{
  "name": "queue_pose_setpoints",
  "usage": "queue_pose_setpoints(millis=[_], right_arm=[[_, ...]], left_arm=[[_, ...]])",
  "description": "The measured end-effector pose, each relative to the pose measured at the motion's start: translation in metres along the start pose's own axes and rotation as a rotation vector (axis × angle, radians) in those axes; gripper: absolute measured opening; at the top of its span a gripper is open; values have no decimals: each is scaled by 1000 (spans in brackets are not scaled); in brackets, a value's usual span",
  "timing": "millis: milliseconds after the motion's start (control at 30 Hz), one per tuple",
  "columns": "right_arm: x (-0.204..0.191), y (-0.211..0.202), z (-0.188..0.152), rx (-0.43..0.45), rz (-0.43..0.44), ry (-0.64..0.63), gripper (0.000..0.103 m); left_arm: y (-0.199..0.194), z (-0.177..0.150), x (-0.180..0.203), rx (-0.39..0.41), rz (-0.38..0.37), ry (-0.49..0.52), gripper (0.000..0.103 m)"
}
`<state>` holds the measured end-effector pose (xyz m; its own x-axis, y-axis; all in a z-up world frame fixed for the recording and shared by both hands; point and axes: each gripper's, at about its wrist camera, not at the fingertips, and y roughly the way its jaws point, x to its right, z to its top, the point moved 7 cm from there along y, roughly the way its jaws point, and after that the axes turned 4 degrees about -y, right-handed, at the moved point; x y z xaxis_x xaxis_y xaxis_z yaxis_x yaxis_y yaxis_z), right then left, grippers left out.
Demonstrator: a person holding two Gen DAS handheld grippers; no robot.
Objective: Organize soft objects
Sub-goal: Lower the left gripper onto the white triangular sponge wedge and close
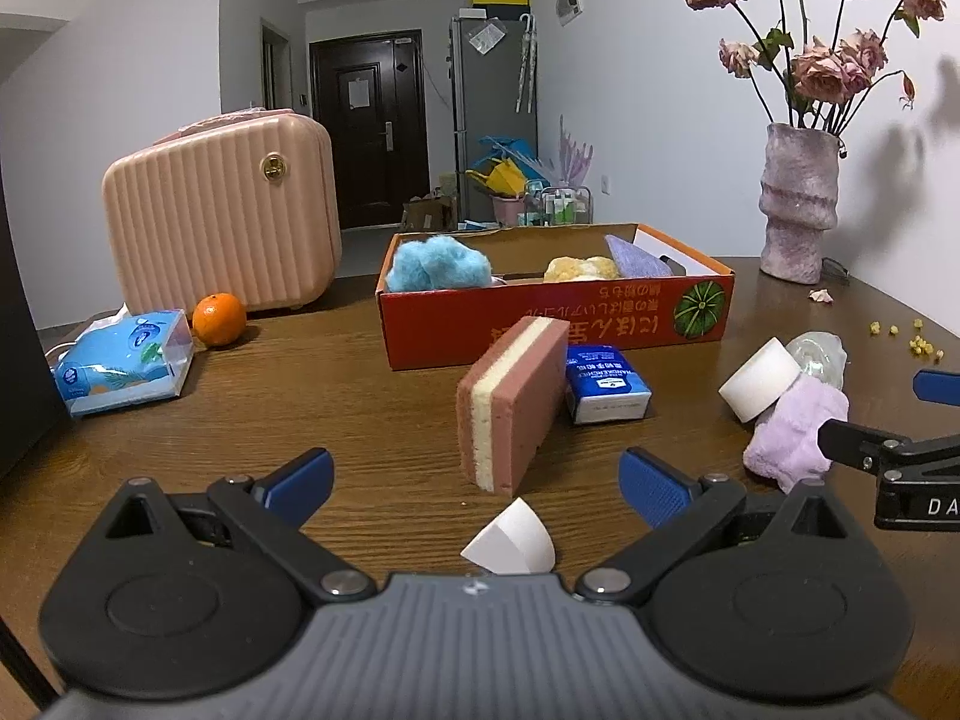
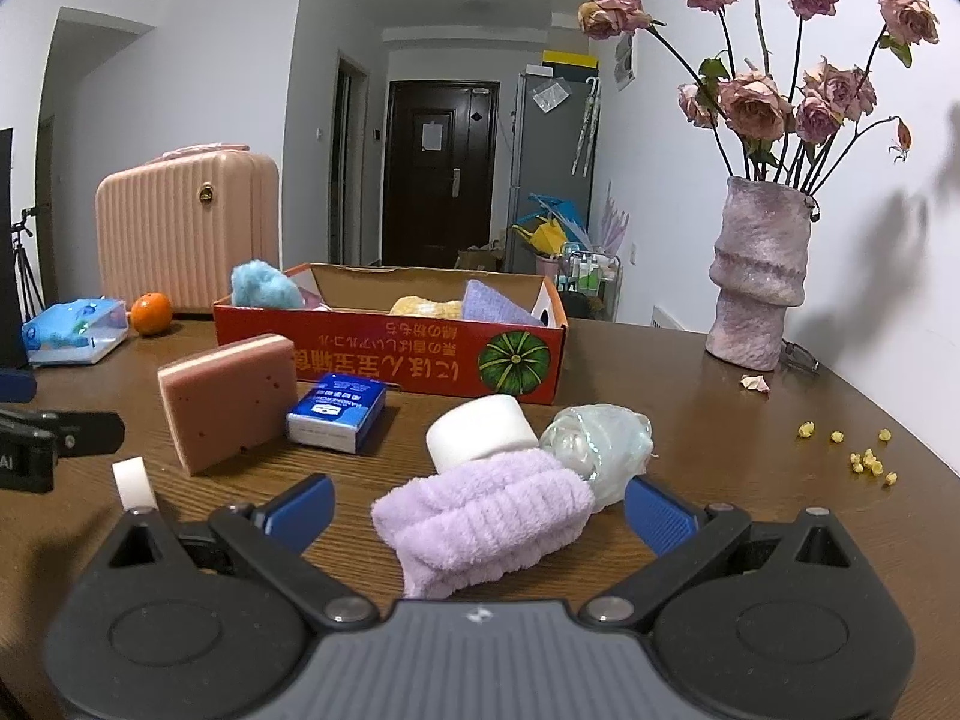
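A red cardboard box [image 1: 558, 324] [image 2: 390, 354] holds a blue fluffy ball [image 1: 435, 264], a yellow sponge [image 1: 579, 269] and a purple cloth [image 1: 636, 257]. A pink layered sponge [image 1: 510, 402] [image 2: 231, 399] stands on edge before it. A white wedge sponge [image 1: 513, 540] [image 2: 133, 483] lies between my open left gripper's [image 1: 477, 486] fingers. My open right gripper [image 2: 477, 510] straddles a lilac towel [image 2: 486, 519] [image 1: 792, 435]. A white round puff [image 2: 480, 432] [image 1: 759, 378] and a clear plastic bag [image 2: 600, 447] lie behind the towel.
A blue tissue pack [image 1: 606, 384] [image 2: 339, 411] lies by the box. A pink case [image 1: 222, 222], an orange [image 1: 219, 319] and a tissue packet [image 1: 123, 363] sit at left. A vase of dried roses [image 2: 759, 276] stands at right, with yellow crumbs [image 2: 864, 456] near it.
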<state>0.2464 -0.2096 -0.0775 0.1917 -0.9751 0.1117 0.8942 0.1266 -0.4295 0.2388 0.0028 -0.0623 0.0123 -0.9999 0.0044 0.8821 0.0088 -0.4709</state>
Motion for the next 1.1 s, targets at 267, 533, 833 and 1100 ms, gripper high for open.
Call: queue_pose_setpoints(millis=[267,533,833,1100], right_arm=[[1,2,-2,-7,1,5,103],[1,4,-4,-15,6,16,103],[1,8,-7,-32,10,18,103],[-1,9,-8,-39,11,16,103]], left_arm=[[15,-10,2,-48,23,23,103],[39,-25,2,-121,54,49,100],[53,-33,2,-184,29,43,73],[55,-36,5,-210,-17,33,51]])
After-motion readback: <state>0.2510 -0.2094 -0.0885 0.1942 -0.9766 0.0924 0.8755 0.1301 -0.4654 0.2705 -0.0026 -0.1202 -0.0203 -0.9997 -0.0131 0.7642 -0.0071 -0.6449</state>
